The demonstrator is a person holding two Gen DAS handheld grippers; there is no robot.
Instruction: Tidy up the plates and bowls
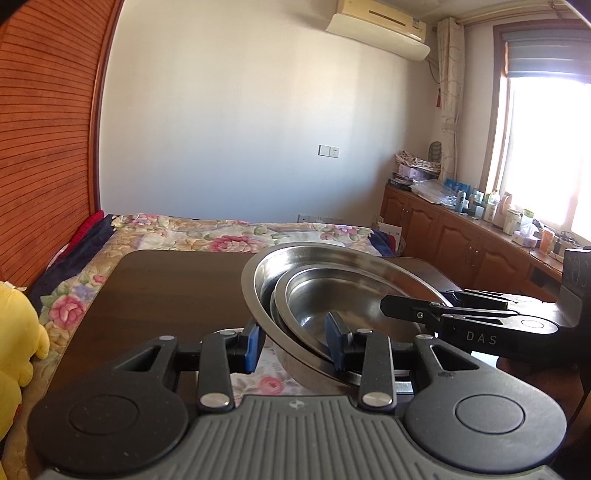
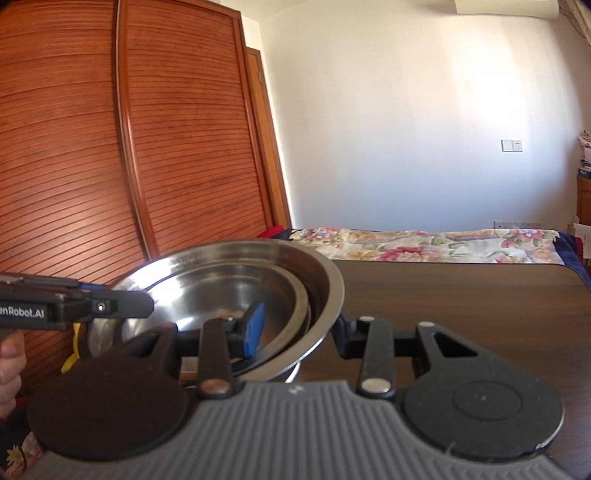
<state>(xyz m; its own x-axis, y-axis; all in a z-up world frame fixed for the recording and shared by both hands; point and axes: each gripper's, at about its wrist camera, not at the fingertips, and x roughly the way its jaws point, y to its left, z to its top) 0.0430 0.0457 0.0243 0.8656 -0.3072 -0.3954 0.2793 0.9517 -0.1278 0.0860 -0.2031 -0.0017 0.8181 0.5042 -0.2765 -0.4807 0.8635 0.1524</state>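
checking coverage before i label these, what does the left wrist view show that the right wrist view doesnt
Only the left wrist view shows the window, the wooden cabinets with cluttered tops, the air conditioner in full and a yellow plush toy.

Only the right wrist view shows the louvred wardrobe doors broadly and a hand behind the left claw.

Both share the nested steel bowls, gripped on opposite rims by the left claw and right claw, plus the dark table, floral bedspread and wall switch.
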